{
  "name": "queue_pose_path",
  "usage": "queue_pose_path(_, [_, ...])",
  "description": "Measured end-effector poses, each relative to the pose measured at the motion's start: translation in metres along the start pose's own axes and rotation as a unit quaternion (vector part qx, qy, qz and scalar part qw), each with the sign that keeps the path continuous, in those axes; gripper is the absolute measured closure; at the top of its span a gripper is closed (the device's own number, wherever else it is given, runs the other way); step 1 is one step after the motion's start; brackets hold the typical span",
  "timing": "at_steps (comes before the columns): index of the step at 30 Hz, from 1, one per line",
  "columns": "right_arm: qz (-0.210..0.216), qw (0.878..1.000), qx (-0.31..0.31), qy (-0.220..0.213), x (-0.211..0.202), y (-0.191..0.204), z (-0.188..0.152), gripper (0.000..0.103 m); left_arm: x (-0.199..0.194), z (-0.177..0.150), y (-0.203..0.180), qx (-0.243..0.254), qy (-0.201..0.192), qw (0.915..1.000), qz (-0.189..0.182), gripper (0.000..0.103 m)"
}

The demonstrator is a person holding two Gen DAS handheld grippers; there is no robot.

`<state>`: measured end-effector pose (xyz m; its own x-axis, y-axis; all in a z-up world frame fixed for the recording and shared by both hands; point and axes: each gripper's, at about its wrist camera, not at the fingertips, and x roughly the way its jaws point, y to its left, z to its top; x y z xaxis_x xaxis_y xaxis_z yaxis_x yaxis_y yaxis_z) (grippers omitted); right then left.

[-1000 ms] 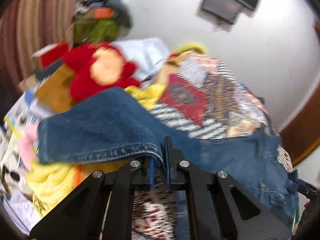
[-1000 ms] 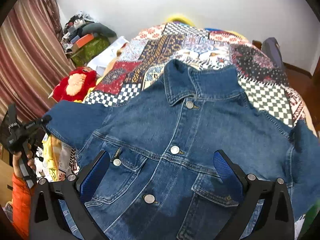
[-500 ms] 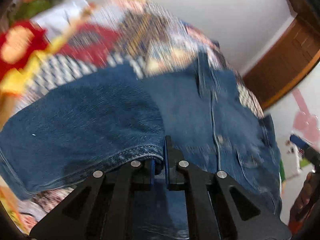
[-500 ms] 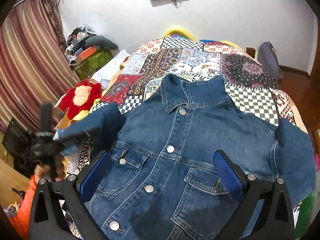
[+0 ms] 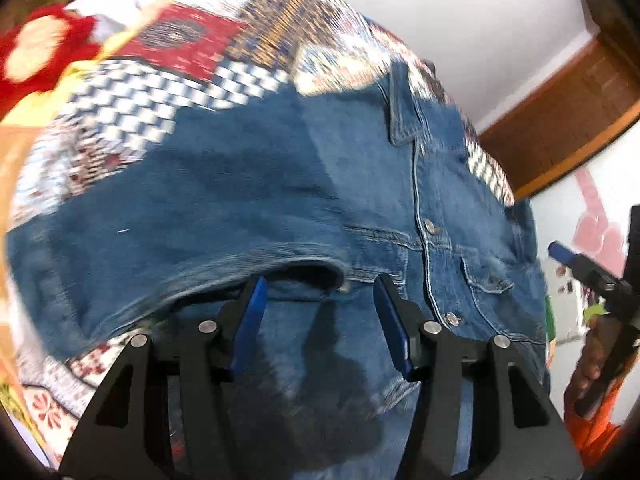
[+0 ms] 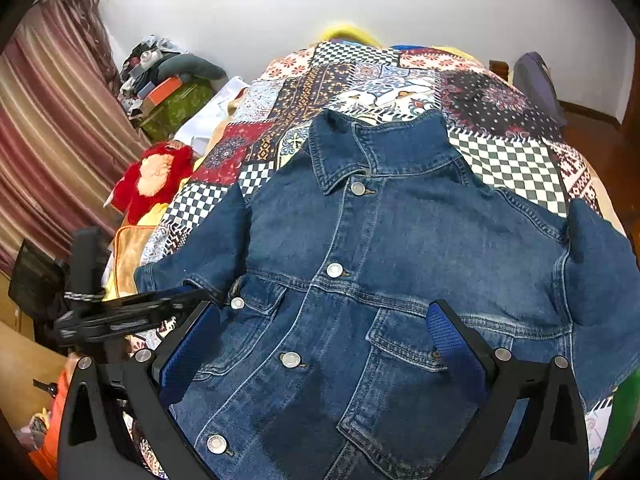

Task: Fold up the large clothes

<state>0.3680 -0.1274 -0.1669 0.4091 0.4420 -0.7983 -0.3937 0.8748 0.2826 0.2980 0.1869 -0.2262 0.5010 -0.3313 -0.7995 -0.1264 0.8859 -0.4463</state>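
A blue denim jacket (image 6: 380, 264) lies front up, buttoned, collar away from me, on a patchwork quilt (image 6: 400, 80). Its left sleeve (image 6: 192, 256) is folded in over the chest; the cuff (image 5: 304, 268) lies just ahead of my left gripper (image 5: 320, 300), which is open and holds nothing. The jacket also fills the left wrist view (image 5: 400, 200). My right gripper (image 6: 320, 340) is open and empty, above the lower front of the jacket. The left gripper shows in the right wrist view (image 6: 192, 300) at the sleeve cuff. The right sleeve (image 6: 600, 272) lies out to the right.
A red soft toy (image 6: 156, 176) lies at the bed's left edge. Piled clutter (image 6: 168, 84) and a striped curtain (image 6: 40, 140) stand at the left. A white wall is behind, with a wooden door (image 5: 560, 120) to the right.
My left gripper carried the sleeve cuff rightward over the jacket's chest, then opened and let it go. My right gripper stayed open and rose slightly.
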Motion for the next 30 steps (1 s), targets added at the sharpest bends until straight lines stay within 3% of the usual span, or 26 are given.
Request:
queue_pose_path(6, [-0.007,1.0,-0.024,0.0,0.002,0.014,0.003,0.0,-0.048,-0.023,0.069,-0.095,-0.056,0.994,0.001,0.035])
queue_pose_path(11, [-0.007,0.999,-0.033,0.009,0.013,0.026,0.006,0.0,-0.045,-0.051,0.128,-0.192,-0.05,0.9802,0.002,0.035])
queue_pose_path(16, [-0.012,0.999,-0.037,0.023,0.028,0.033,0.007,0.0,-0.02,-0.073,0.166,-0.283,-0.035,0.955,-0.081,0.035])
queue_pose_path(18, [-0.015,0.999,-0.037,0.029,0.034,0.034,0.007,0.0,-0.009,-0.073,0.172,-0.299,-0.036,0.9492,-0.092,0.035])
queue_pose_path(22, [-0.015,0.999,-0.03,0.035,0.039,0.034,0.007,0.0,0.007,-0.061,0.176,-0.295,-0.043,0.9524,-0.062,0.035])
queue_pose_path(26, [-0.02,0.999,-0.034,0.034,0.038,0.034,0.01,0.0,0.013,-0.046,0.17,-0.255,-0.081,0.9618,0.06,0.036])
queue_pose_path(27, [-0.021,0.999,-0.035,0.033,0.037,0.034,0.01,0.0,0.016,-0.044,0.168,-0.249,-0.083,0.9621,0.073,0.04])
queue_pose_path(30, [-0.031,0.998,-0.04,0.029,0.034,0.032,0.009,0.0,0.018,-0.037,0.154,-0.214,-0.088,0.9659,0.116,0.068])
